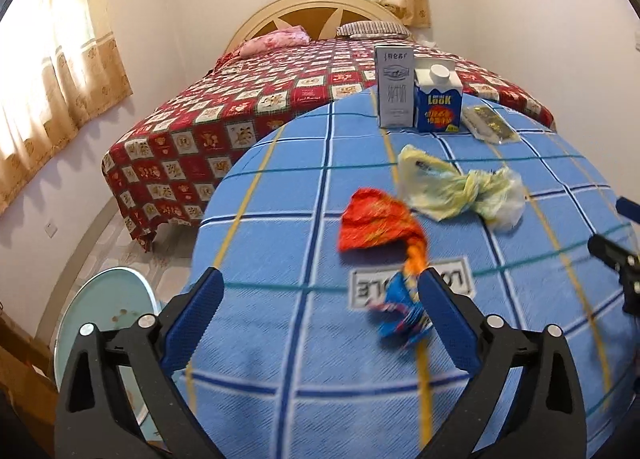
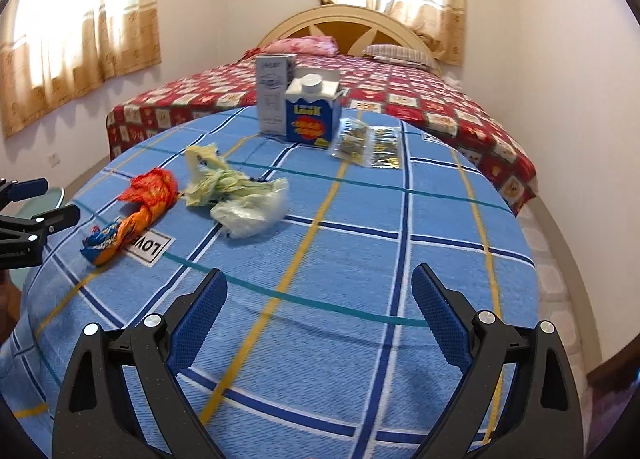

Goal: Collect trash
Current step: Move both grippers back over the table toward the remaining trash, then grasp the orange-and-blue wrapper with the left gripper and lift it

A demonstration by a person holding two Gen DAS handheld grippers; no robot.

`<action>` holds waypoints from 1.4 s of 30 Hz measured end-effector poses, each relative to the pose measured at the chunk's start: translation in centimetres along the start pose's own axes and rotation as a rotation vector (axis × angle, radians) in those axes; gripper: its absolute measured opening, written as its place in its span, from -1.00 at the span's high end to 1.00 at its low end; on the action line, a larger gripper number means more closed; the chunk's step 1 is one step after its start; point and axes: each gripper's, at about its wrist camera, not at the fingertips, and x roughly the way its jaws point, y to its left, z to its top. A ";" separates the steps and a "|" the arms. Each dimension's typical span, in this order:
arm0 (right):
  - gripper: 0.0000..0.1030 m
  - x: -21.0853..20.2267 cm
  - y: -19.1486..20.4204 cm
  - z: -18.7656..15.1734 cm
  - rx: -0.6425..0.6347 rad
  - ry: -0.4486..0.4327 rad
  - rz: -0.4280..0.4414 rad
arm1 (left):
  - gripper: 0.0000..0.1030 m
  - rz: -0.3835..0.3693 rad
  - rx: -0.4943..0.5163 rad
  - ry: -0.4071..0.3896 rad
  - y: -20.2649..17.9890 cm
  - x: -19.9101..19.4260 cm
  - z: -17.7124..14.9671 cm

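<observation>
Blue checked tablecloth [image 1: 280,339], orange wrapper [image 1: 378,225] just beyond spread left jaws.

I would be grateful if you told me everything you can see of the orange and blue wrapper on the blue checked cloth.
The orange and blue wrapper is a crumpled, glossy-looking snack bag, twisted at its middle. Its wider orange-red end points away from the cameras; its blue printed end lies nearest the left gripper, whose jaws stand open. It lies flat on the blue checked cloth, partly over a white label, beside a knotted yellowish plastic bag. Whether the two touch is unclear. In the left wrist view it is blurred.
</observation>
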 end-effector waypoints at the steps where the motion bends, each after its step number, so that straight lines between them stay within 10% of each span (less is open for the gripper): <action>1: -0.79 -0.1 -0.1 0.0 0.000 -0.001 -0.003 | -0.86 -0.012 -0.004 0.007 -0.4 0.4 0.3; 15: -0.80 0.2 -0.2 -0.5 0.014 0.021 -0.016 | -0.79 -0.035 0.010 0.134 -2.8 4.2 -0.3; 21: -0.80 0.5 -0.2 -0.5 0.016 0.039 -0.025 | 0.34 -0.138 0.032 0.178 -3.1 4.7 -0.9; 24: -0.80 0.6 -0.2 -0.5 0.023 0.044 -0.026 | 0.60 -0.163 0.043 0.165 -2.9 4.0 -1.0; 42: -0.80 6.2 2.6 6.5 -0.008 0.118 0.021 | 0.59 -0.015 -0.081 0.095 4.7 5.0 0.7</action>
